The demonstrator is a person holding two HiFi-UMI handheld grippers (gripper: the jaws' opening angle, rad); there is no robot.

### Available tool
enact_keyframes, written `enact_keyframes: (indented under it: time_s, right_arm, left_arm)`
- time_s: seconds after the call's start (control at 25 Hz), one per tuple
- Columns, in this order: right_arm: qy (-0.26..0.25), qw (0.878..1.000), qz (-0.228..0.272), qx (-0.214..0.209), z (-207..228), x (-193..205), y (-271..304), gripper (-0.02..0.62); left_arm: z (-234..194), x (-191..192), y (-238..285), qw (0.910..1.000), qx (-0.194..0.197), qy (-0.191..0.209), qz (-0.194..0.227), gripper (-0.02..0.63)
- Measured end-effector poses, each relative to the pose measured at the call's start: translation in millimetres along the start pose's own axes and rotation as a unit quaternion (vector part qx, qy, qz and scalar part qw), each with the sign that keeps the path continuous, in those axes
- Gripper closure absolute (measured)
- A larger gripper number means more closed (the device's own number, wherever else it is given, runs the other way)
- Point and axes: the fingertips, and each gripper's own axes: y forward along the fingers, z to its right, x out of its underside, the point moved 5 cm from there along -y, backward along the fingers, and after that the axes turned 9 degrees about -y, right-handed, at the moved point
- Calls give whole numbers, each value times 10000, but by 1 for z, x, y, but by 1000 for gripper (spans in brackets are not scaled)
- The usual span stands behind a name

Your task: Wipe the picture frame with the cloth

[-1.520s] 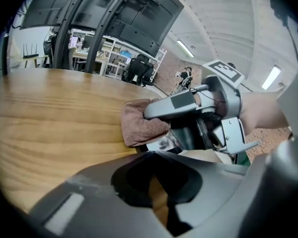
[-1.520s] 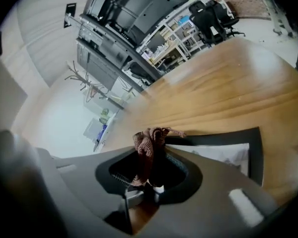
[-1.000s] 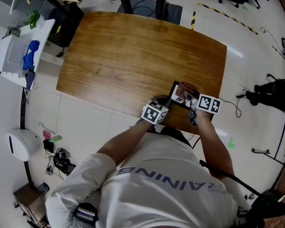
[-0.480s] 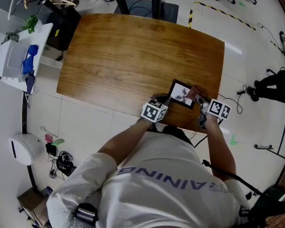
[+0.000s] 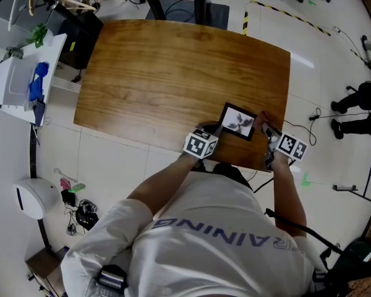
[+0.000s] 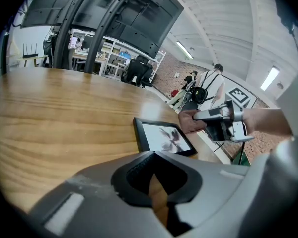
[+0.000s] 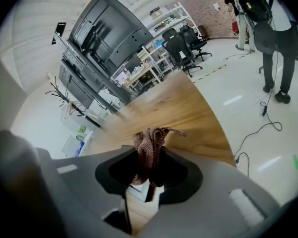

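Near the wooden table's (image 5: 173, 73) front right corner, the picture frame (image 5: 238, 121) lies flat. Off the table's left end, a white tub (image 5: 9, 73) holds something blue (image 5: 37, 76) that is too small to identify. The left gripper (image 6: 156, 182) has its jaws together on nothing, just beside the frame. The right gripper (image 7: 148, 170) clamps a brown knitted cloth (image 7: 150, 143). The shirt print reads "AINING", partly cut off.
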Motion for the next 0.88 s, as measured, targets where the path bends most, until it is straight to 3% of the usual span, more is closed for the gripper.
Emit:
enact_keyframes:
  time_s: [0.2,0.36,0.56,0.88]
  right_arm:
    - [-177,9962,40,-849,-65,-10,29,477]
    - [320,9907,-249,-1302,-100,5,71,477]
    - [511,9912,-624,-1050,-99,30,90,477]
    - [534,9942,-632,-687,-70,35,69,477]
  left_arm:
    - [0,-2,-1,10000,21,-29,-7,600]
    - [1,-4,-1,10000,45,-52,-23,600]
    - [3,-2,0,10000,55,-53,-48,600]
    - [3,-2,0,10000,41,-39,-36,600]
